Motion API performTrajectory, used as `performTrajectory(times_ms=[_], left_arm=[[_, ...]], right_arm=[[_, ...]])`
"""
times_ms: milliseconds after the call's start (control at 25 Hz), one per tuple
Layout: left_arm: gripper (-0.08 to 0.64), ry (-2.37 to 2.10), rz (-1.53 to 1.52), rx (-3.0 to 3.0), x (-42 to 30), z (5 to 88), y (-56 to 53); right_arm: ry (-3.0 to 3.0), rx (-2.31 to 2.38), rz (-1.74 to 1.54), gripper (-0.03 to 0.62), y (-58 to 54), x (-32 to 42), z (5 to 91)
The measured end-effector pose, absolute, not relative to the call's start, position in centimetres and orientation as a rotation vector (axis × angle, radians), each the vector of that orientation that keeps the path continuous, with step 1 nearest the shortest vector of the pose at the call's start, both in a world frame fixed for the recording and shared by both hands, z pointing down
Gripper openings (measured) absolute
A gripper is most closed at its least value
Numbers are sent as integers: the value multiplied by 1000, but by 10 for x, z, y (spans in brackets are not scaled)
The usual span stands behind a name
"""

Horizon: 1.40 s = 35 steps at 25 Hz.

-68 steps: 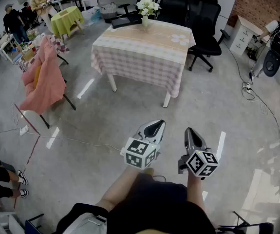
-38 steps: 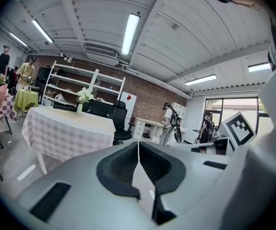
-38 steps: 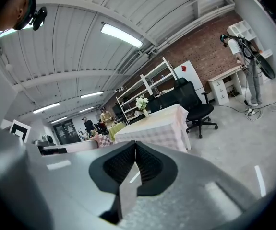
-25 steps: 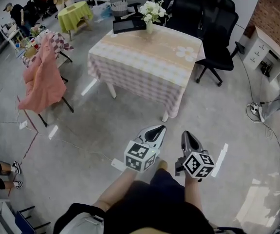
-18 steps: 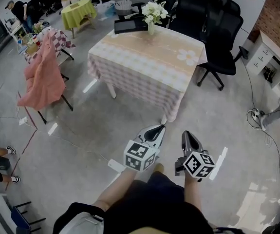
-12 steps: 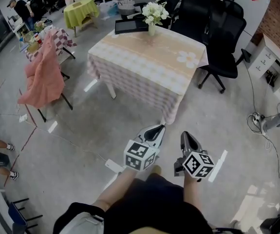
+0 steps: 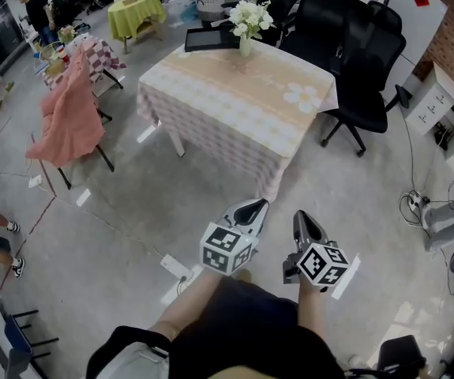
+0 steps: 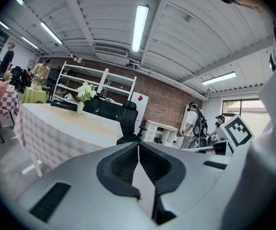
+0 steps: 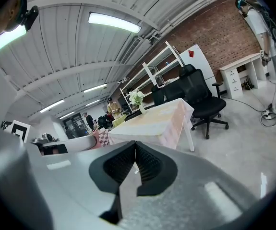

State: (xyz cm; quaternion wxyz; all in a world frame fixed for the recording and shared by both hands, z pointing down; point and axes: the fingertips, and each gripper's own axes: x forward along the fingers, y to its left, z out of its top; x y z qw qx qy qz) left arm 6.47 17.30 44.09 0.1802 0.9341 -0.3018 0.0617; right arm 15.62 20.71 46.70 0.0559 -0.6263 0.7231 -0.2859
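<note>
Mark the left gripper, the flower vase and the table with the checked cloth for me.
left gripper [image 7: 250, 208], head view, tip where its jaws meet, shut.
flower vase [image 7: 246, 46], head view, vase body below the white flowers.
table [image 7: 234, 93], head view, bare cloth in the middle of the top.

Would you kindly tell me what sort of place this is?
Probably an open lab or workshop-style office: bare concrete floor, a cloth-covered table, black office chairs, and metal shelving against a brick wall.
</note>
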Motion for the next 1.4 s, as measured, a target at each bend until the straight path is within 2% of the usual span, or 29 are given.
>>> performTrajectory(times_ms=[840, 1400], left_arm=[[17, -938, 223, 2577, 60, 457, 195], [17, -931, 229, 2570, 73, 463, 154]], right_arm=[[2200, -1820, -966, 3, 227, 157, 485], [2209, -1813, -971, 3, 184, 166, 487]])
